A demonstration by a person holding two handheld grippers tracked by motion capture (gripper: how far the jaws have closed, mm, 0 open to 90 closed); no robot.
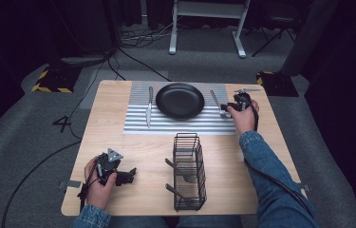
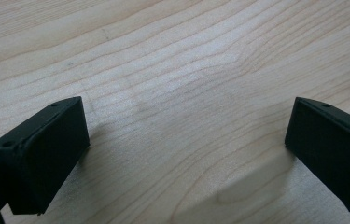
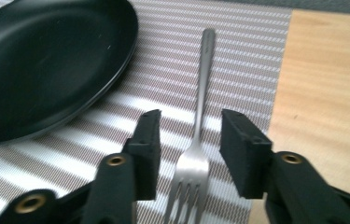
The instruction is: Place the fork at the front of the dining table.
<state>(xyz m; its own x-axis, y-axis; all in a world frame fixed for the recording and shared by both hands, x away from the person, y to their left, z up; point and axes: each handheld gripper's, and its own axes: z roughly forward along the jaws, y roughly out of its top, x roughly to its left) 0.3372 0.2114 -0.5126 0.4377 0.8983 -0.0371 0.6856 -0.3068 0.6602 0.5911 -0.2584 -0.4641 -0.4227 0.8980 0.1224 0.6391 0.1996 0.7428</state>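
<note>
Steel fork [image 3: 196, 154], thin, stiff, likely slippery, lies between the right gripper [image 3: 189, 140]'s parted jaws; grip its neck. Left gripper [image 2: 186, 140] gapes empty.

dark room, grey carpet floor [image 1: 19, 123], white desk legs [image 1: 207, 28] behind, black cables [image 1: 128, 57], yellow-black hazard-taped blocks [image 1: 52, 80]

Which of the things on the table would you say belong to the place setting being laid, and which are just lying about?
In the job:
- fork between the right gripper's open jaws
- black plate
- knife
- striped placemat
- wire basket holding more utensils

Apparently idle:
- left gripper, open over bare table
</note>
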